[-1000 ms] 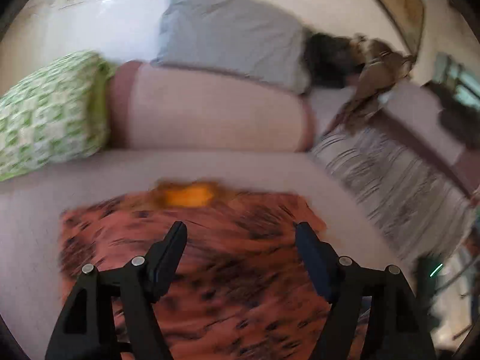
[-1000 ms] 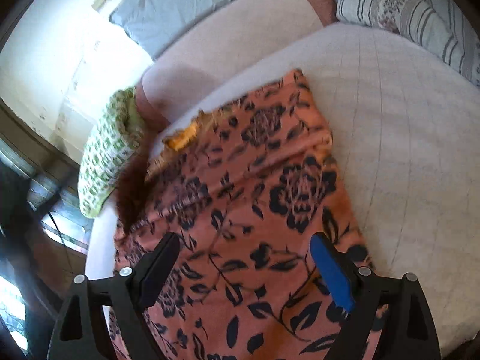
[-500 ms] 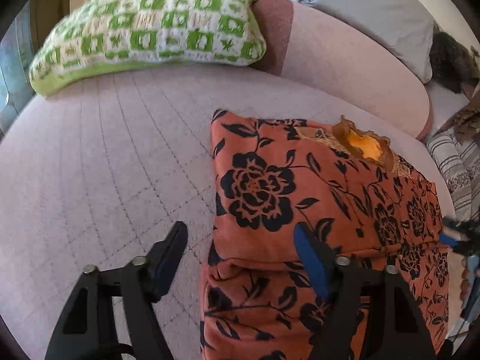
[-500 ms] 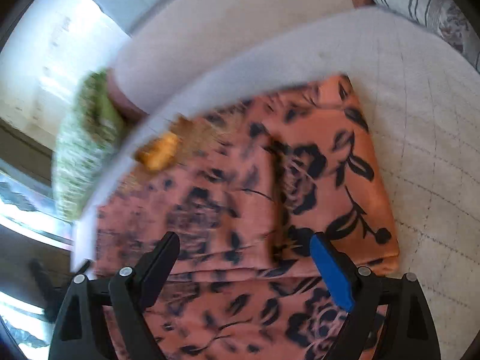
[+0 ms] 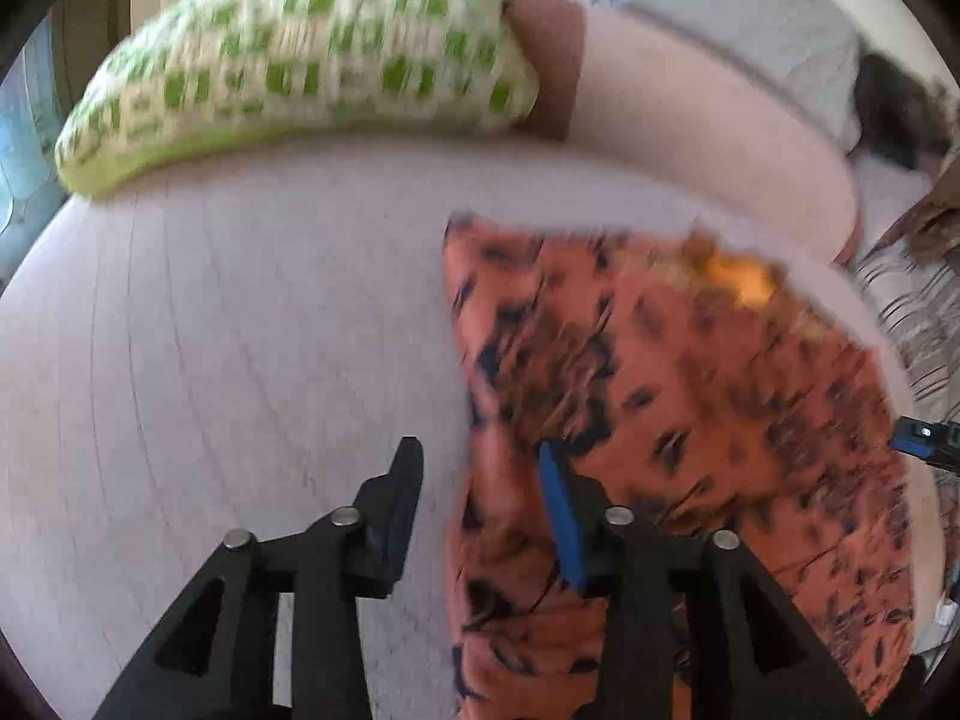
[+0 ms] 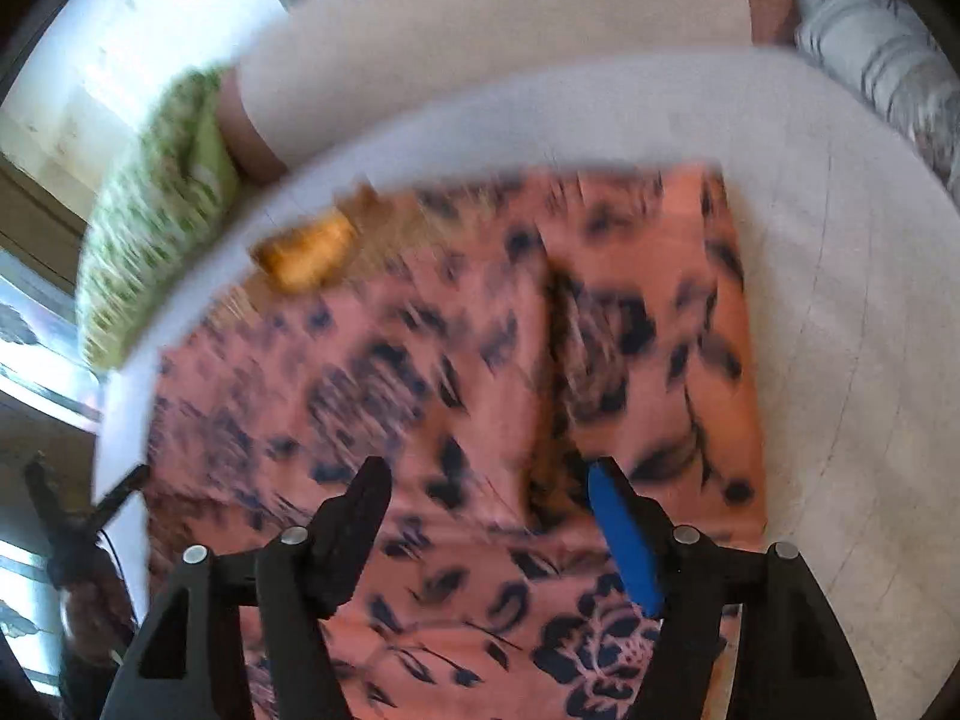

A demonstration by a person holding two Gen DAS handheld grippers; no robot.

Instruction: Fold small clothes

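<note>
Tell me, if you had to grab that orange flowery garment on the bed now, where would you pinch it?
Probably at the left side edge of the orange floral garment, coming in low from the bare bedspread. The layered fold there gives a thick lip, and the open left gripper already straddles it. The right gripper, also open, is over the flat middle, which offers less to pinch.

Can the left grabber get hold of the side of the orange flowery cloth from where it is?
Probably yes. The left gripper is open with the orange flowery cloth's near edge lying between its fingers, and nothing blocks it.
</note>
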